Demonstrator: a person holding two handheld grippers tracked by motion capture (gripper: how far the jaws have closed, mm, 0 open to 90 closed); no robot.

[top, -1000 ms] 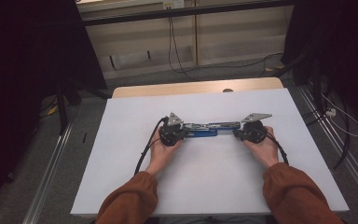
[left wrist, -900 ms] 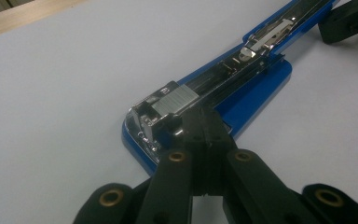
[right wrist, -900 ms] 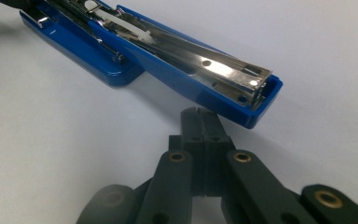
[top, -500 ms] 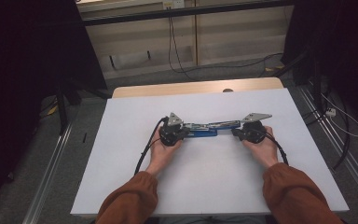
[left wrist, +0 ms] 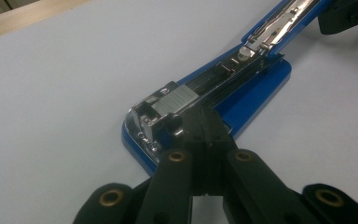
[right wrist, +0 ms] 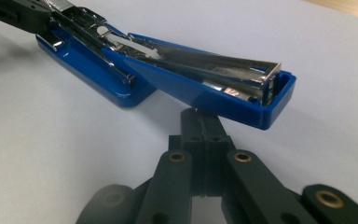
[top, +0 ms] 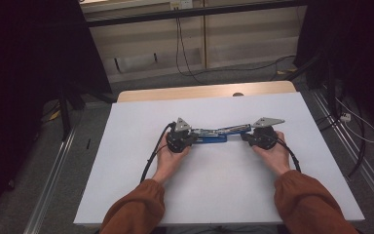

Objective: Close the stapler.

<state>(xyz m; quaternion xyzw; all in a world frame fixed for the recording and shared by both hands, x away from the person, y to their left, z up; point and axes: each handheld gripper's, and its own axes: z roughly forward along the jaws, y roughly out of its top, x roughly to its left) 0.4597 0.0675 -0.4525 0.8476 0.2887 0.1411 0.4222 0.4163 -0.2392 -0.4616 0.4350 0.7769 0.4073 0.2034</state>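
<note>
1. Fingers [left wrist: 204, 125] of the left gripper [top: 191, 138] are shut tight together, tips resting on the magazine end of the blue stapler [top: 213, 136], nothing clamped btwn them.
2. Right gripper [top: 246, 137] is closed too; its fingers [right wrist: 204, 128] sit under the raised end of the stapler's top cover [right wrist: 200, 84].
3. Stapler lies opened out flat, mid white table [top: 126, 185], base [left wrist: 256, 95] on the surface, btwn both hands.
</note>
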